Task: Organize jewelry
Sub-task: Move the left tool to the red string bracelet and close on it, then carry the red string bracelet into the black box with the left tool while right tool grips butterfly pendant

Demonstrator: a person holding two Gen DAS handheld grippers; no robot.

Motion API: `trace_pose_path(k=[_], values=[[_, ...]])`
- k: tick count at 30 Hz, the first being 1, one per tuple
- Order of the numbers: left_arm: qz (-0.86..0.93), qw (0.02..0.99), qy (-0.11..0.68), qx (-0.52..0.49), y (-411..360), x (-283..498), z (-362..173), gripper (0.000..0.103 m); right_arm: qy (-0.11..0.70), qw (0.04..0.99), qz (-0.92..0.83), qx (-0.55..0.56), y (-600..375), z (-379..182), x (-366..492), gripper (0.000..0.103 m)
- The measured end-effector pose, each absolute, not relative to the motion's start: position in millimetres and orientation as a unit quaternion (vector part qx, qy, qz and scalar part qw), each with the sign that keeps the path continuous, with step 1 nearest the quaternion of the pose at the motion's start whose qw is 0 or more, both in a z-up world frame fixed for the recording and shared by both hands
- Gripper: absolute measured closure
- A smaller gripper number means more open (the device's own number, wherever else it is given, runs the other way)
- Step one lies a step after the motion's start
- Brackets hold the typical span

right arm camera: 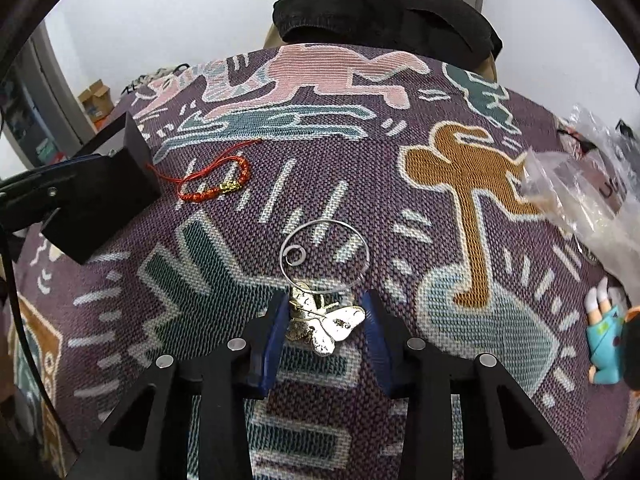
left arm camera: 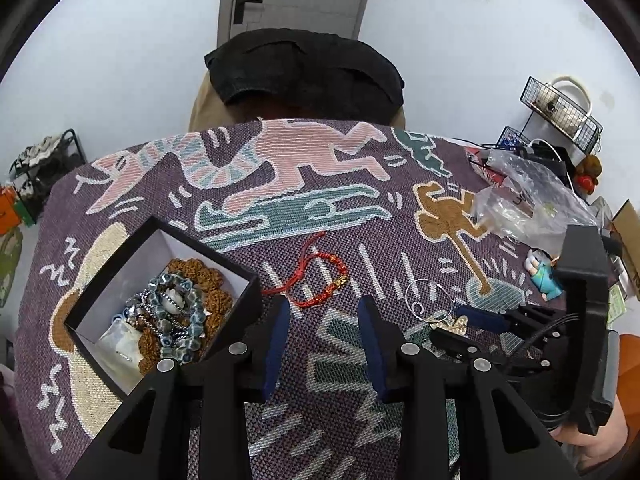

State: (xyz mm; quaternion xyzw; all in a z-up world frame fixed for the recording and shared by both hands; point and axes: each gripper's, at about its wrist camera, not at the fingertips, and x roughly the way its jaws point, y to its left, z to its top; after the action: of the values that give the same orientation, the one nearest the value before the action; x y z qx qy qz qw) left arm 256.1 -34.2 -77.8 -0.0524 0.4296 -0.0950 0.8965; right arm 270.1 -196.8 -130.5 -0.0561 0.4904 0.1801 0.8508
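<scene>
A black jewelry box (left arm camera: 160,300) with a white lining sits at the left and holds several bead bracelets (left arm camera: 176,316). My left gripper (left arm camera: 324,312) is open and empty just right of the box, with a red cord bracelet (left arm camera: 320,276) lying ahead of it. My right gripper (right arm camera: 326,308) is open, with its fingers on either side of a silver butterfly brooch (right arm camera: 324,324) on the cloth. A thin silver hoop (right arm camera: 324,256) and a small ring (right arm camera: 295,256) lie just beyond the brooch. The red bracelet (right arm camera: 212,184) and box (right arm camera: 100,196) show at the left of the right wrist view.
A patterned purple woven cloth (left arm camera: 360,208) covers the table. Crumpled clear plastic bags (left arm camera: 524,204) and a small blue figurine (left arm camera: 544,272) lie at the right. A black garment (left arm camera: 308,72) hangs on a chair beyond the far edge. A wire rack (left arm camera: 560,112) stands far right.
</scene>
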Motion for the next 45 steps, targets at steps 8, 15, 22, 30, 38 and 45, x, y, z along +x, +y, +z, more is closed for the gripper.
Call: trace_pose_path(k=[8, 15, 22, 30, 38, 45], values=[[-0.096, 0.893, 0.438, -0.041, -45.4, 268.7, -84.1, 0.068, 0.482, 0.859, 0.175, -0.002, -227.8, -122.3, 268.1, 0.064], [-0.099, 0.884, 0.456, -0.024, -63.3, 283.3, -98.5, 0.072, 0.471, 0.863, 0.176, 0.042, -253.3, -114.2, 263.7, 0.064], [-0.077, 0.877, 0.473, 0.005, -74.2, 302.9, -122.1, 0.072, 0.459, 0.868, 0.175, 0.065, -272.1, -110.4, 257.0, 0.064], [-0.062, 0.877, 0.477, 0.016, -71.3, 313.8, -137.9, 0.072, 0.456, 0.87, 0.169, 0.082, -287.8, -113.2, 254.5, 0.064], [-0.084, 0.865, 0.495, 0.007, -73.7, 316.0, -133.8, 0.095, 0.454, 0.869, 0.172, 0.092, -289.5, -114.5, 251.6, 0.064], [-0.106, 0.876, 0.47, 0.001, -77.2, 300.7, -101.4, 0.095, 0.45, 0.869, 0.181, 0.094, -282.5, -110.8, 251.7, 0.064]])
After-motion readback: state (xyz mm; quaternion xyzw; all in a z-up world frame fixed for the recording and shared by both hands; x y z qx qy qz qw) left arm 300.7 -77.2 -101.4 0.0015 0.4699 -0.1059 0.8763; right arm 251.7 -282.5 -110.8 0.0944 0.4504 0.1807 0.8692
